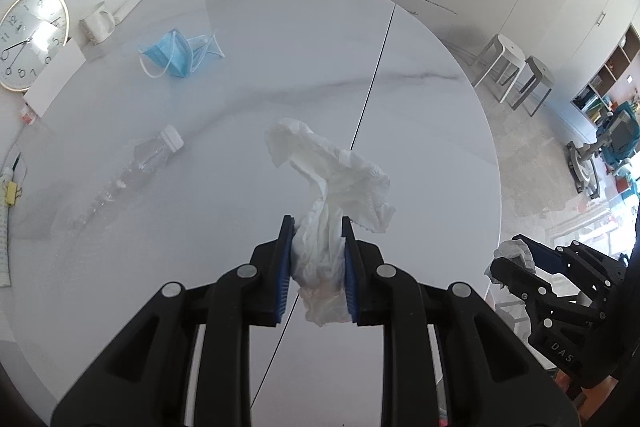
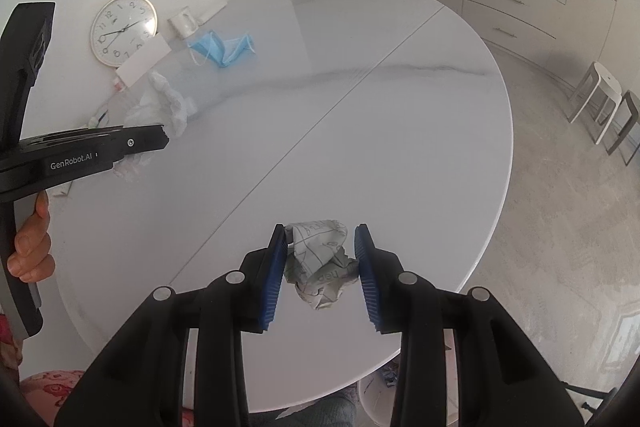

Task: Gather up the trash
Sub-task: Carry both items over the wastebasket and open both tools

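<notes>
Pinching tissue (image 1: 320, 227) and crumpled paper (image 2: 320, 259), grippers hover above table (image 1: 420, 127).

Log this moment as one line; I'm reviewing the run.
left gripper: shut on white tissue | right gripper: holds crumpled printed paper | on table: blue mask, plastic bottle

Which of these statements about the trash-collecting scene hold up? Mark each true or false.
1. The left claw is clamped on a white tissue. True.
2. The right claw holds the blue face mask. False: it holds a crumpled printed paper; the mask lies on the table.
3. A clear plastic bottle lies on its side on the table. True.
4. The wall clock hangs above the drawers. False: it stands by the table's edge, near a mug.
</notes>
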`<state>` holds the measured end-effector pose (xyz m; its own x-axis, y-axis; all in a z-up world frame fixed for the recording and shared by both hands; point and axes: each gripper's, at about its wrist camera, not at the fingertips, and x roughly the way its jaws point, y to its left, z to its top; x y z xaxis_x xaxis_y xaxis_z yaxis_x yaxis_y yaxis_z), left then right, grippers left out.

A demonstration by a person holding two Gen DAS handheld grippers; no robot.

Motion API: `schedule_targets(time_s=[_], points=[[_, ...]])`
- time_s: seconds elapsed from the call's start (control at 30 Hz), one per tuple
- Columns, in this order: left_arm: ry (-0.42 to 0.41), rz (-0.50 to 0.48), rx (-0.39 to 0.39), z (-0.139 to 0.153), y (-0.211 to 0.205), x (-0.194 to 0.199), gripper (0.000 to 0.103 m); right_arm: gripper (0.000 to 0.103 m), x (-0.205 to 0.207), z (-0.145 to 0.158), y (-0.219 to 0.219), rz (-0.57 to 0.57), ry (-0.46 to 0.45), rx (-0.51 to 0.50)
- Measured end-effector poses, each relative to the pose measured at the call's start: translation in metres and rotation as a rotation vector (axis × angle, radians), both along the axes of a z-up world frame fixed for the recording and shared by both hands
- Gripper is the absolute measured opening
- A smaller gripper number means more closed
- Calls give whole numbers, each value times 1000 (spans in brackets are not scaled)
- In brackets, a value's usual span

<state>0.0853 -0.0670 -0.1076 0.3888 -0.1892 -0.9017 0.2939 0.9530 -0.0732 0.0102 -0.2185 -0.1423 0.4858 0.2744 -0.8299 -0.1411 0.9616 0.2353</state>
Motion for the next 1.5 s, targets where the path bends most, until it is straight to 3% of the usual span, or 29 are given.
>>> schedule_targets(time_s=[0.17, 0.4, 0.77, 0.8, 0.87, 0.97, 1.13, 1.37, 1.5], points=[[23, 52, -4, -3, 6, -47, 22, 36, -34, -3, -17, 50, 3, 3], [73, 99, -13, -15, 6, -101, 22, 36, -84, -33, -57, 55, 81, -17], [91, 92, -14, -21, -14, -119, 22, 38, -124, -97, -109, -43, 220, -63], [94, 87, -14, -21, -16, -120, 22, 40, -124, -107, -111, -50, 239, -66], [100, 77, -8, -23, -19, -122, 22, 61, -121, -129, -110, -46, 306, -69], [109, 54, 4, -25, -25, -123, 22, 77, -121, -145, -108, -84, 335, -89], [109, -20, 3, -21, -47, -132, 22, 95, -136, -132, -127, -166, 299, -75], [128, -289, -3, -25, -125, -165, 22, 96, -155, -100, -171, -325, 246, -62], [207, -442, -27, -47, -174, -186, 22, 98, -174, -90, -197, -422, 225, -28]])
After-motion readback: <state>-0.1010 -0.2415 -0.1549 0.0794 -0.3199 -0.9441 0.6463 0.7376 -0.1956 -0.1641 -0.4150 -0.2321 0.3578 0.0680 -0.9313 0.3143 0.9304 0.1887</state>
